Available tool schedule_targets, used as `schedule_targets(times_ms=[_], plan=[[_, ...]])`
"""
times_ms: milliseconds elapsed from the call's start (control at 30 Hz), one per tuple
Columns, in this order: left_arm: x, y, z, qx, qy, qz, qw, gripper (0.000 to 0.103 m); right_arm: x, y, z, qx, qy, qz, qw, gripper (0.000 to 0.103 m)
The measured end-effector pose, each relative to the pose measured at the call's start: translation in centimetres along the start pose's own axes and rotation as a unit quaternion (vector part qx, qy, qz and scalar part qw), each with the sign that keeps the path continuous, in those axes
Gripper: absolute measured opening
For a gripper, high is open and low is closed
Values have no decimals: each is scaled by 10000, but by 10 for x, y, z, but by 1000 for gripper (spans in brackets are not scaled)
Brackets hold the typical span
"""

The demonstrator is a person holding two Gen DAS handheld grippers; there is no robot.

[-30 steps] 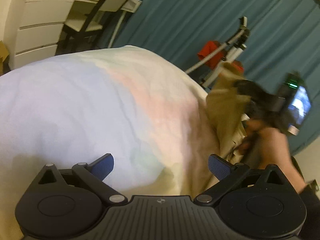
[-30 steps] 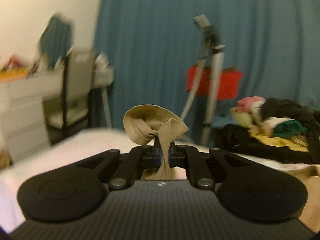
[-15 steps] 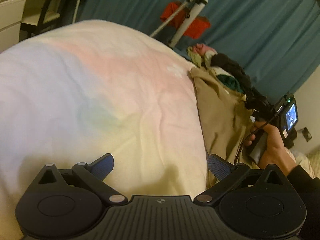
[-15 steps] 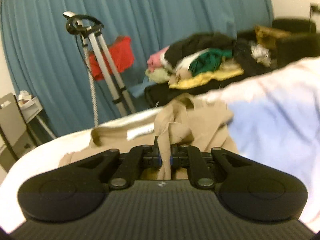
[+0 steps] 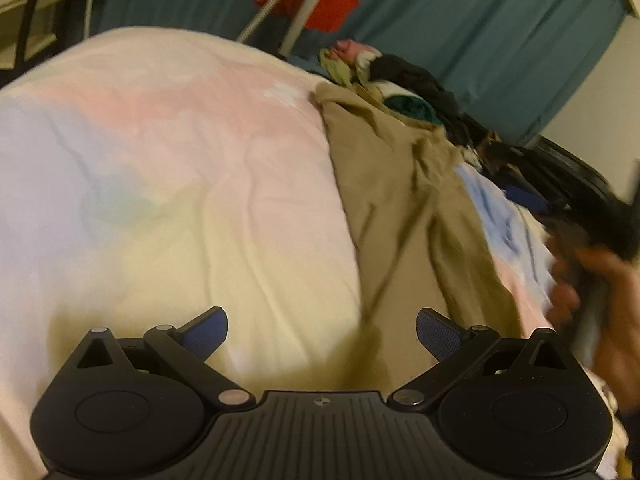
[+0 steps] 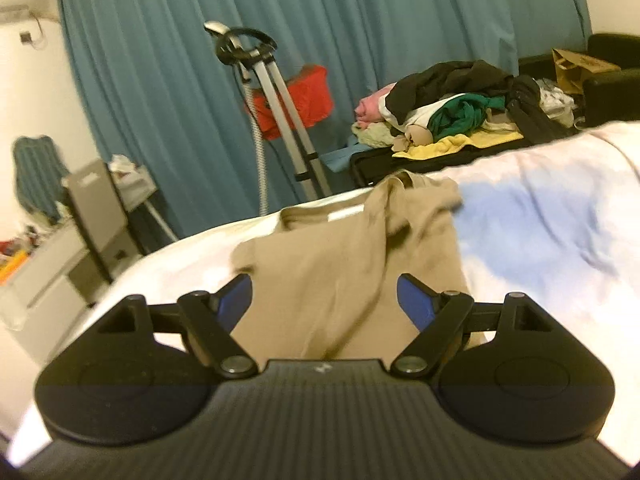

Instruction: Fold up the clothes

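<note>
The tan garment (image 6: pixel 348 264) is laid rumpled on the bed (image 5: pixel 180 184), its near end hidden behind the right gripper (image 6: pixel 324 300). It has been released; those jaws are now spread. The left gripper (image 5: pixel 322 328) is kept wide, empty.

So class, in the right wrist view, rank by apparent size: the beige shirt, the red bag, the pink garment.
1. beige shirt, though nearest the camera
2. red bag
3. pink garment
</note>
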State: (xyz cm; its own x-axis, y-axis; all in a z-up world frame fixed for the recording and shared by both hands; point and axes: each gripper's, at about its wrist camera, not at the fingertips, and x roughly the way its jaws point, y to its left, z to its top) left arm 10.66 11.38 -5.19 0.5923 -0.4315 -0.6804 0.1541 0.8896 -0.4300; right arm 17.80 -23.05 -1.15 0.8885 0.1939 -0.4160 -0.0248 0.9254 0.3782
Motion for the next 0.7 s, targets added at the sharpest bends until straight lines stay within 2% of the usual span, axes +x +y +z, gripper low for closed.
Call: schedule_targets(times_ms=[133,200,333,467,567,667,700], plan=[[-6,-6,-5,1,307,219,9993,98,-83,-24,-39,265,203,-124,9994,81],[-13,-5,-9,-98,387,250,9989,98,-118,-36,-59,517,451,-289,9972,83],[-24,-1,-19,-362,560,385,9970,97,-162,-48,-85,836,705,-529,9926,82],[-23,14,-31,-687,979,847,9892,88,-193,-58,-97,1255,589,-435,9894,82],[-22,13,-34,-706,1155,1085,9848,77,-205,-60,-97,1270,516,-494,9893,82],[-25,3,-39,-501,1276,1207,9832,52,-213,-62,-98,1302,508,-452,9892,82],[-26,-1,-41,-402,1354,1189,9828,39,-214,-64,-99,1335,542,-426,9886,82]])
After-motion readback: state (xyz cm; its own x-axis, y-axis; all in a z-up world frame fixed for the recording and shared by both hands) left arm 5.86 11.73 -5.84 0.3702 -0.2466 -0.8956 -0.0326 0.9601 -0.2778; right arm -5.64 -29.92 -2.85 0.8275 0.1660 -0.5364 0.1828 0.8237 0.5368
